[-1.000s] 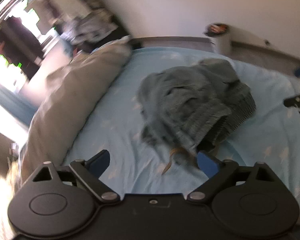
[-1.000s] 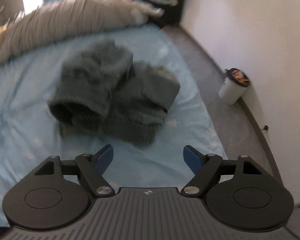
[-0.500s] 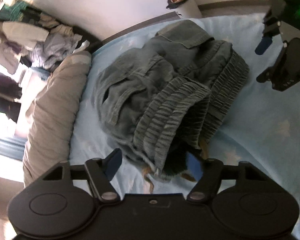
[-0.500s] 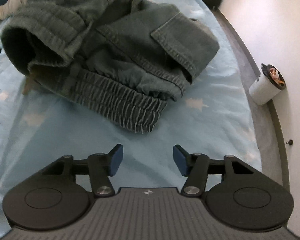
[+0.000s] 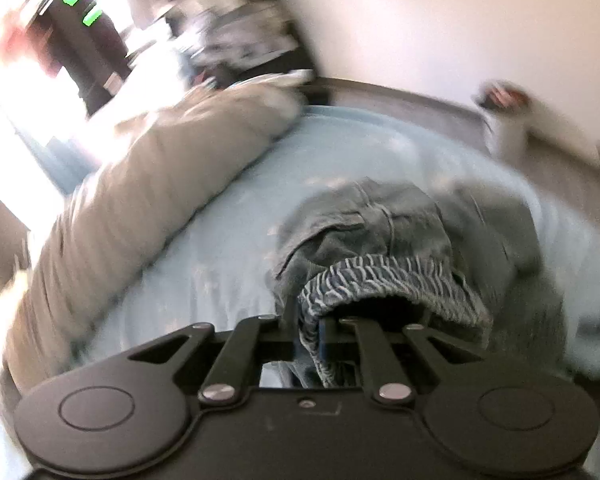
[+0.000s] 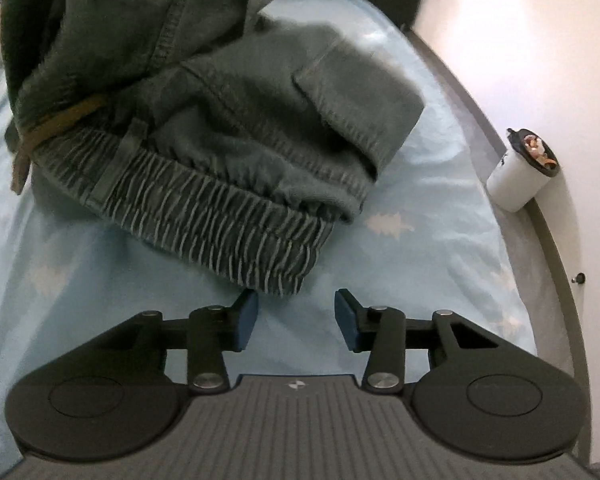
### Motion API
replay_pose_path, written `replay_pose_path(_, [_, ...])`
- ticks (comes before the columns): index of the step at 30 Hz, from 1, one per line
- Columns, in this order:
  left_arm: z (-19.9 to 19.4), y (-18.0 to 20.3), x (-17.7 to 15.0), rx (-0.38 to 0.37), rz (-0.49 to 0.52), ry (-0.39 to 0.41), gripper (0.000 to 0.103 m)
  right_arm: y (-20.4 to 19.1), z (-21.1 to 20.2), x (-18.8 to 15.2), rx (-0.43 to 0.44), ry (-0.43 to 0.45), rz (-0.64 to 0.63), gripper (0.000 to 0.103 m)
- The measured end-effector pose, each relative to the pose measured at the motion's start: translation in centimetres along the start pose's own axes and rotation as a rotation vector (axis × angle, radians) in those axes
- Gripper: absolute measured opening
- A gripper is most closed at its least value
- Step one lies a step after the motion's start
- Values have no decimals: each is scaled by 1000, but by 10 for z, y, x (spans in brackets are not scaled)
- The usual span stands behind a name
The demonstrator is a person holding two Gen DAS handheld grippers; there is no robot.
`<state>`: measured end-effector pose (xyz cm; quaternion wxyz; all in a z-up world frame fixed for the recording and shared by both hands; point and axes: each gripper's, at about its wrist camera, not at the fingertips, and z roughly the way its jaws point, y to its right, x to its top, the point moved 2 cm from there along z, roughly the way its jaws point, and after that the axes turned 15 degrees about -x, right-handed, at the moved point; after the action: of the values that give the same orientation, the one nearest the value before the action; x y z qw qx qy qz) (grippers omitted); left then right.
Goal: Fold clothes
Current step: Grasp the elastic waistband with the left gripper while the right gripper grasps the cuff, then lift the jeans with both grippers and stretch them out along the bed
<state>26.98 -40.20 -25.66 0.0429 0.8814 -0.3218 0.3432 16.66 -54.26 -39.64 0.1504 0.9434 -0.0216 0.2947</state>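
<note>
- while the left gripper (image 5: 320, 334) is clamped on the elastic waistband (image 5: 392, 280) of the grey-green trousers (image 6: 204, 92), the right gripper (image 6: 296, 316) is half open and holds nothing; its blue pads (image 6: 247, 320) sit just short of the waistband's other end.
- the trousers lie crumpled on the light blue bed sheet (image 6: 420, 248), toward the bed's right edge. the waistband runs crosswise in front of the right fingers, its near corner just ahead and slightly left of the gap between them.
- the right hand is the nearer one to that free corner, so the coming pinch looks to be a short reach forward and a little left.
- a brown drawstring (image 6: 56, 128) hangs at the far end of the band.
- the left wrist view is smeared by motion; the cloth seems lifted, though that is hard to confirm. the legs are bunched and partly cut off, so their lie cannot be told.
- a white cup (image 6: 520, 178) stands on the floor beside the bed.
</note>
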Motion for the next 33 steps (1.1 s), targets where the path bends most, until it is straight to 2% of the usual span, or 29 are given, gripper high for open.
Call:
replay_pose_path(1, [-3,-11,8,-11,-67,6,8,0,-3,3,3,6,16,44])
replay_pose_path(3, [-7,-33,21,-25,-176,5,8,5,-11,12,-2,38,50,31])
replay_pose_path(4, [-8,-43,26,-31,-221,1,8,12,-15,18,-11,46,103,30])
replay_pose_path(6, [-8,-57,29,-39,-257,-13,8,28,-23,35,-22,54,233,24])
replay_pose_path(10, [-6,-76,25,-58,-294,-51,8,51,-33,65,-15,96,383,23])
replay_pose_path(13, [0,-76,15,-66,-302,-81,8,52,-18,69,44,8,470,23])
replay_pose_path(15, [3,-77,5,-76,-306,-108,8,52,-7,71,84,-55,527,15])
replay_pose_path(16, [5,-75,1,-78,-296,-122,9,52,-2,72,104,-86,555,10])
replay_pose_path(18, [7,-71,-5,-71,-269,-143,13,52,8,75,144,-149,611,7])
replay_pose_path(20, [7,-68,-10,-61,-242,-137,18,56,-3,76,140,-124,627,7])
replay_pose_path(21, [8,-68,-12,-55,-231,-138,28,58,-12,77,138,-110,634,7])
replay_pose_path(24, [8,-65,-18,-23,-188,-121,43,64,-32,87,137,-57,667,7])
replay_pose_path(28, [12,-47,-24,5,-53,-113,44,69,-55,102,124,25,672,6])
replay_pose_path(33, [6,-7,-27,-1,195,-70,44,78,-77,121,86,116,681,6])
